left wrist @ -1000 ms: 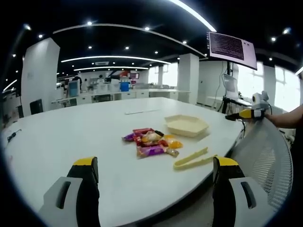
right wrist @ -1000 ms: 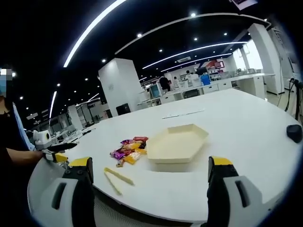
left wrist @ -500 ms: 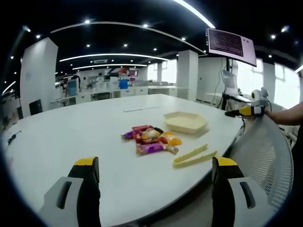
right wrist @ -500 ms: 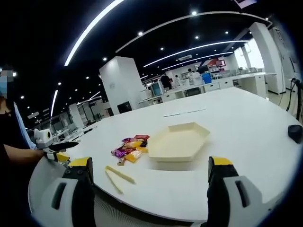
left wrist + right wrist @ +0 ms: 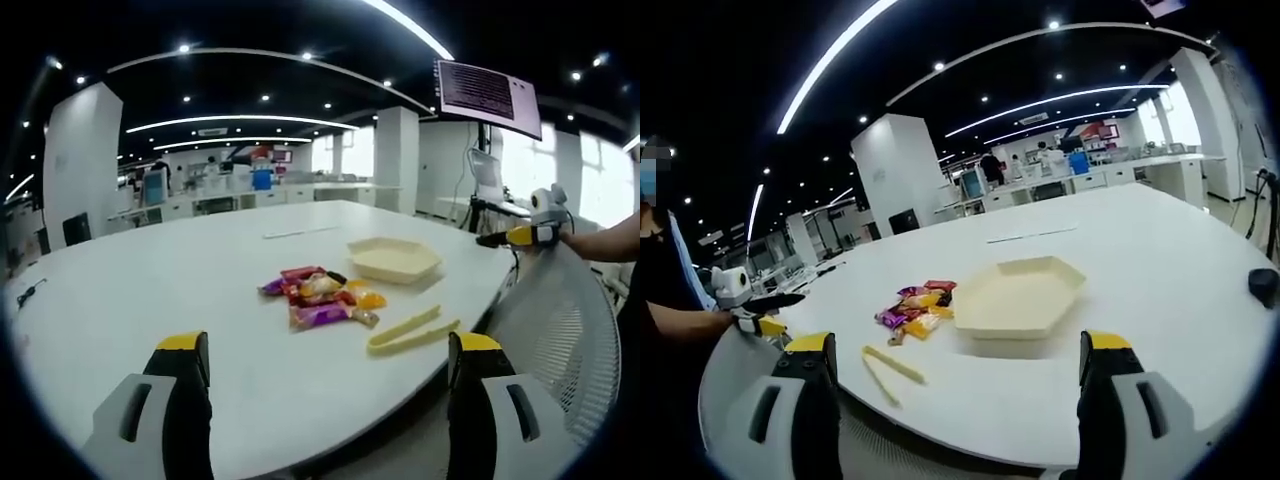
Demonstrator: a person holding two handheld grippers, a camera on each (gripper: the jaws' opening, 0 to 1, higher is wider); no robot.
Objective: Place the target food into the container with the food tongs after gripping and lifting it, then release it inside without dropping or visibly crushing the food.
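A heap of wrapped snacks in red, purple and orange lies on the white table. Pale yellow food tongs rest to the right of the heap, near the table edge. A cream hexagonal container stands beyond them. My left gripper is open, well short of the snacks. In the right gripper view the container is in the middle, the snacks to its left and the tongs in front. My right gripper is open, off the table edge.
A grey mesh chair back stands at the table's right edge. The other gripper, held by a hand, shows behind it. A thin strip lies far on the table. A dark object sits at the right. Desks and pillars stand behind.
Both cameras shifted slightly; the table things keep their places. Both grippers stay open.
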